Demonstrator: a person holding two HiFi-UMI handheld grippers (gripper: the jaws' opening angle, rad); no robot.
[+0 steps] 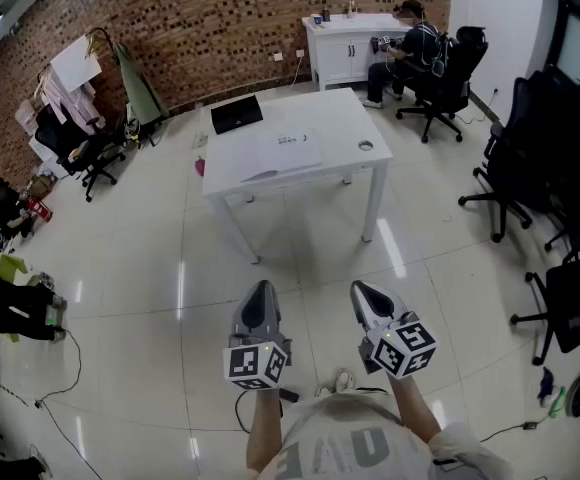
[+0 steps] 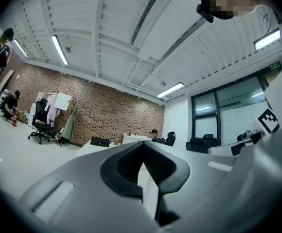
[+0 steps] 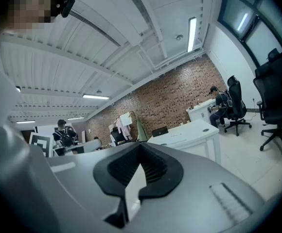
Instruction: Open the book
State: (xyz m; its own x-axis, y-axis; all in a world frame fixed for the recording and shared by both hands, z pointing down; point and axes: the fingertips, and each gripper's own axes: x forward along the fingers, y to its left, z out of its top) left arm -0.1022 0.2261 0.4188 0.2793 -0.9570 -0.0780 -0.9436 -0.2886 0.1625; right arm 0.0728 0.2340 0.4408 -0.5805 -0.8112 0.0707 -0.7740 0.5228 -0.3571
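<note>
The book (image 1: 288,149) lies flat and closed on the white table (image 1: 345,118) in the middle of the room; its cover is white with small dark print. A black flat case (image 1: 237,115) lies at the table's far left corner. Both grippers hang over the tiled floor, well short of the table. My left gripper (image 1: 260,292) and my right gripper (image 1: 369,294) point level toward the table, side by side. In the left gripper view the jaws (image 2: 143,149) are shut with nothing between them. The right gripper's jaws (image 3: 141,152) are likewise shut and empty. The table (image 3: 192,132) shows beyond them.
Black office chairs (image 1: 515,163) stand along the right. A person sits at a white desk (image 1: 350,38) at the back. A clothes rack (image 1: 70,98) and a chair stand by the brick wall on the left. Cables (image 1: 65,368) trail on the floor.
</note>
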